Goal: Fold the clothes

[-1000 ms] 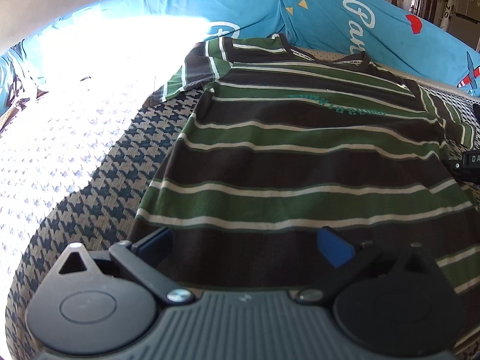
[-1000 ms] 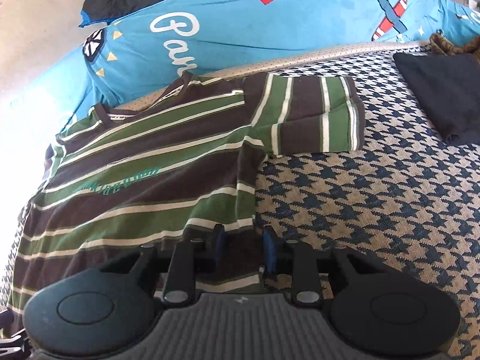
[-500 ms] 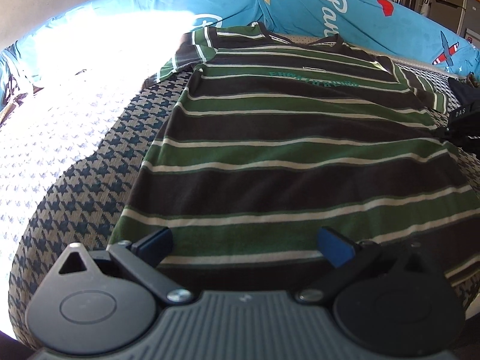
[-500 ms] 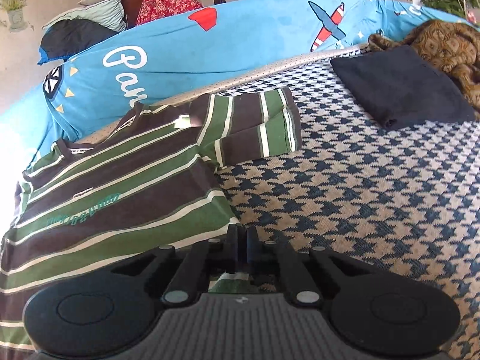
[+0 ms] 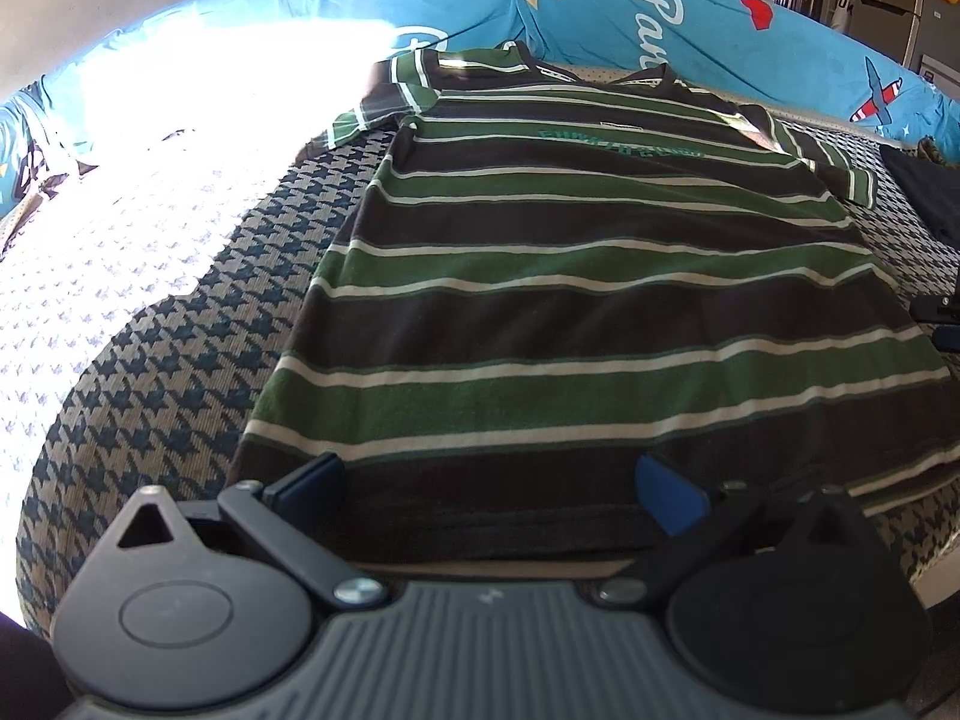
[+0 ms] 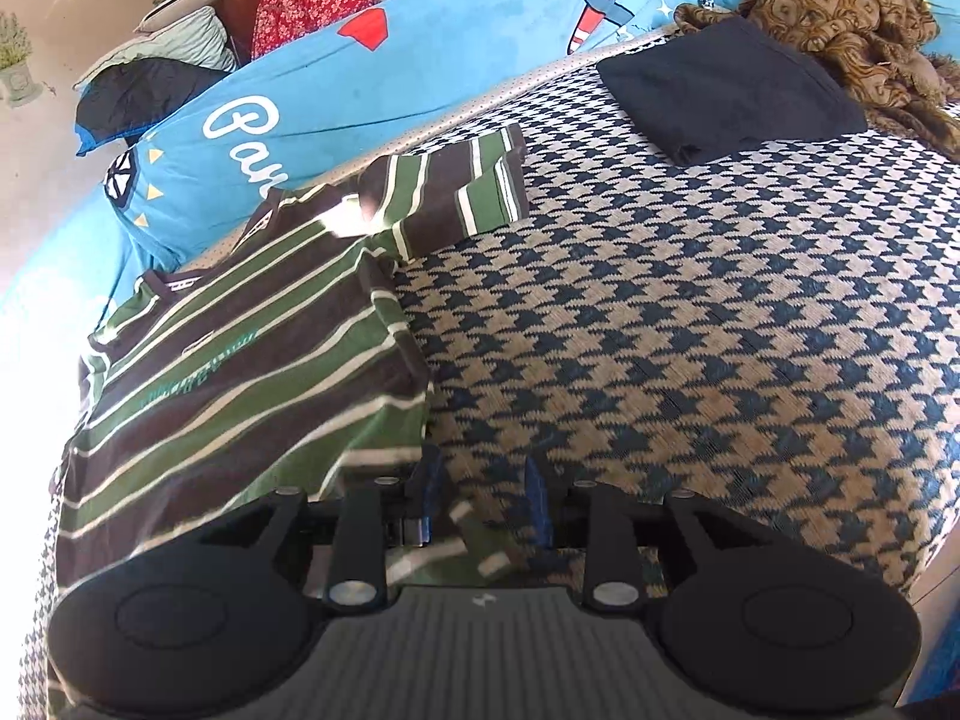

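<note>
Lies spread flat on the houndstooth cover, striped shirt, collar far, hem nearest; left gripper agape over hem, right gripper parted beside its right hem corner.

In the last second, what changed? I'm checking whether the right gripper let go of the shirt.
The right gripper closed on the shirt hem corner half a second ago and has now opened again; the corner lies loose between its fingers. Both grippers drew back toward the hem. The left gripper stayed open over the hem throughout. The shirt stays spread flat on the mat, and the folded dark cloth has not moved.
</note>
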